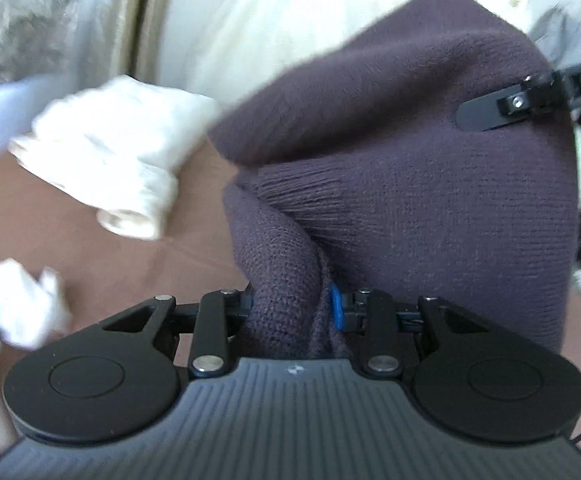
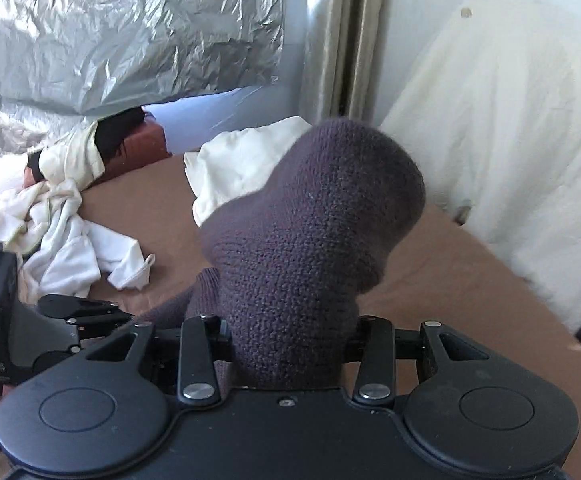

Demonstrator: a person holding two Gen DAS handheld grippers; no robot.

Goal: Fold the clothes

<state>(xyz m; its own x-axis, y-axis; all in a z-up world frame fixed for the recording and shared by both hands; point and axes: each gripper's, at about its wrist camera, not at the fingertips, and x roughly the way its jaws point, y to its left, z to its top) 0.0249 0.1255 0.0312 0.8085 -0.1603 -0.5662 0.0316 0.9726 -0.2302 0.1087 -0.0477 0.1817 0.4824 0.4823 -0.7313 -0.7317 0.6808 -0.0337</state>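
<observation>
— Over the brown bedsheet (image 1: 90, 256), left view: what's held?
— The left gripper (image 1: 294, 306) clenches a bunched fold of the purple knit sweater (image 1: 410, 184); the right gripper (image 1: 486, 114) pinches its far edge. Bare sheet lies left, up to the folded white cloth (image 1: 118, 152).
— Right view?
— Same sweater, hanging across between both grips, humps above the right gripper's clamped jaws; crumpled white clothes (image 2: 62, 240) sit left, a cream cover (image 2: 510, 140) right.

A home, probably a bedroom: a bed (image 2: 162, 208) under a brown sheet, loose white laundry (image 2: 62, 240) heaped on it, a curtain (image 2: 342, 40) behind it.
</observation>
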